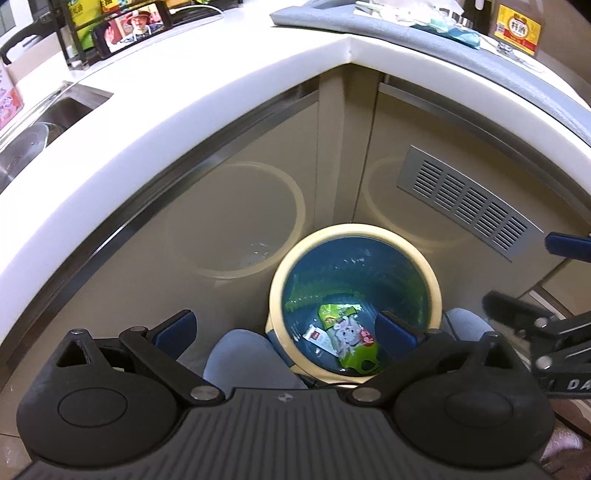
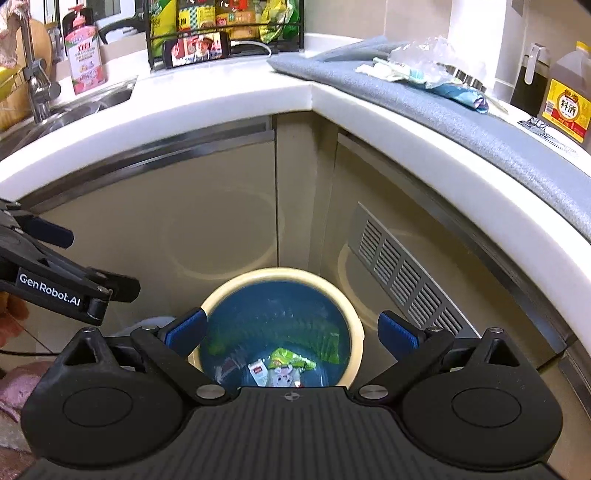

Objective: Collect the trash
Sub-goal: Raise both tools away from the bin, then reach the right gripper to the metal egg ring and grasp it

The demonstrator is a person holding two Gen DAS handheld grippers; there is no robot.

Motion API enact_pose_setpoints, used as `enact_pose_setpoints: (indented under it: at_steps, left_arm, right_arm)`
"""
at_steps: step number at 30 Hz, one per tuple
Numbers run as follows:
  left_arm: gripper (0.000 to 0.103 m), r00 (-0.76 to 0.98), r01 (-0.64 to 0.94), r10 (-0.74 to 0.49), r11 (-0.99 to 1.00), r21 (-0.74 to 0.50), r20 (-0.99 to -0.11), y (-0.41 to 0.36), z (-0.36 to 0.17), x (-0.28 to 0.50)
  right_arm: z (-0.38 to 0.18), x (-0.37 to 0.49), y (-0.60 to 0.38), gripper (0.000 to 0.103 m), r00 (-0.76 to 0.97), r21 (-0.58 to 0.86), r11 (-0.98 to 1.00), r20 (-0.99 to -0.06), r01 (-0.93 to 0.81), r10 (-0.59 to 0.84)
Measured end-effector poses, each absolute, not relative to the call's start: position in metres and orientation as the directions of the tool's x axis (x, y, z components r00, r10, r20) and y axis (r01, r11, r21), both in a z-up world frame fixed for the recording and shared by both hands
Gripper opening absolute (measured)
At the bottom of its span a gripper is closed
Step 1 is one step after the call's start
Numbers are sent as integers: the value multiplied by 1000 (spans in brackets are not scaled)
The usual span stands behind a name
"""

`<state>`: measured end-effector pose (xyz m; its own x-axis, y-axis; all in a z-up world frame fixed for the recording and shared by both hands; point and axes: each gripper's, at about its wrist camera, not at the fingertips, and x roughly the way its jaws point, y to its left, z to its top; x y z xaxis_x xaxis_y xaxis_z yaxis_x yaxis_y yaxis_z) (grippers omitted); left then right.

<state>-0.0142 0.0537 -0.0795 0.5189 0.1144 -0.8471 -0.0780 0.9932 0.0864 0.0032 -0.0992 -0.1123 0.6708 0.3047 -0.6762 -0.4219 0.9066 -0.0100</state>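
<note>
A cream-rimmed trash bin (image 1: pixel 434 291) with a blue liner stands on the floor in the cabinet corner; it also shows in the right wrist view (image 2: pixel 354 332). A green snack wrapper (image 1: pixel 351 336) and a small white packet (image 1: pixel 317 338) lie inside; both show in the right wrist view, the wrapper (image 2: pixel 286 360) beside the packet (image 2: pixel 258 369). My left gripper (image 1: pixel 284 328) is open and empty above the bin's left side. My right gripper (image 2: pixel 291 332) is open and empty over the bin. More trash (image 2: pixel 424 70), clear plastic and wrappers, lies on the grey mat (image 2: pixel 480 122) on the counter.
The white L-shaped counter (image 2: pixel 221 107) overhangs the bin. A sink (image 2: pixel 74 107), soap bottle (image 2: pixel 83 51), phone (image 2: pixel 197 48) and snack rack (image 2: pixel 225 18) stand at the back left. A cooking-wine jug (image 2: pixel 567 99) stands at the right. A vent grille (image 2: pixel 406 273) is in the cabinet door.
</note>
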Motion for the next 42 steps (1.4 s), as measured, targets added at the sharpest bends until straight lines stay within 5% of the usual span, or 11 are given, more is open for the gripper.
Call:
enact_pose_setpoints:
  at_steps: [10, 16, 26, 36, 42]
  left_arm:
    - [103, 538, -70, 109, 994, 85, -836, 58, -79, -10]
    - [103, 561, 4, -4, 1000, -3, -828, 57, -68, -9]
    - [103, 600, -22, 24, 1000, 13, -800, 54, -53, 1]
    - [103, 546, -57, 44, 998, 16, -837, 54, -50, 31]
    - [103, 523, -73, 67, 997, 34, -849, 54, -51, 42]
  right_arm:
    - [-76, 21, -117, 103, 753, 83, 915, -543, -394, 373]
    - [-43, 51, -136, 103, 843, 89, 946, -433, -312, 319]
    - [-5, 140, -171, 103, 902, 104, 974, -367, -202, 227]
    - [-2, 261, -220, 103, 934, 222, 973, -357, 65, 19]
    - [-22, 312, -231, 103, 904, 248, 964, -426, 91, 24]
